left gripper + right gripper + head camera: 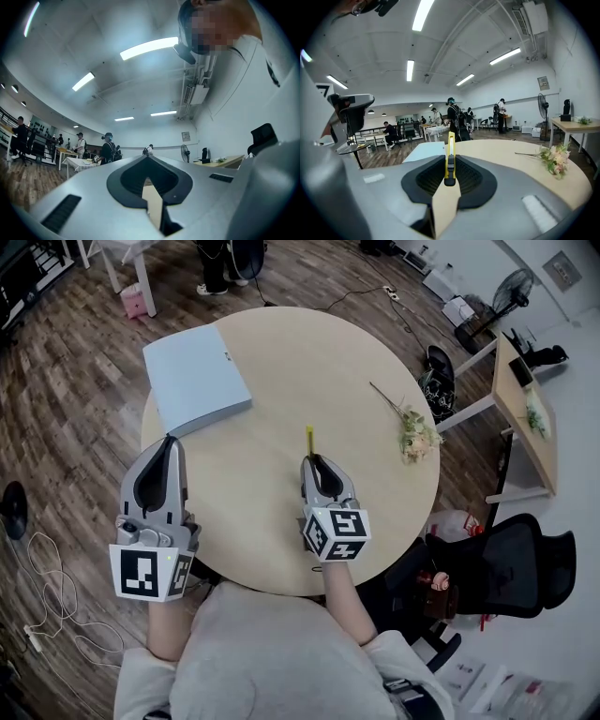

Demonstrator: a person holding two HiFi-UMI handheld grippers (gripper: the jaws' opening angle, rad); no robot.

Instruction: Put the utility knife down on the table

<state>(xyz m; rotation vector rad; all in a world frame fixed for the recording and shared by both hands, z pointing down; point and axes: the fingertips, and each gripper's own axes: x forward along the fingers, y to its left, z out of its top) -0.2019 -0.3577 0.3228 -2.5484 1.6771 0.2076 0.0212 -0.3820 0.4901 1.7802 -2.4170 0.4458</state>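
A yellow utility knife (308,439) sticks out forward from my right gripper (318,465), whose jaws are shut on it over the near middle of the round wooden table (281,381). In the right gripper view the knife (450,146) stands edge-up between the black pads, its black slider near the tips of my right gripper (449,163). Whether it touches the tabletop is not visible. My left gripper (169,443) hovers at the table's left edge, shut with nothing in it. In its own view the left gripper (148,158) tilts up toward the ceiling.
A flat light-blue box (197,379) lies on the table's far left. A dried flower sprig (412,432) rests near the right edge. A black office chair (511,563) and a wooden side table (523,413) stand to the right. Cables (47,596) lie on the floor at the left.
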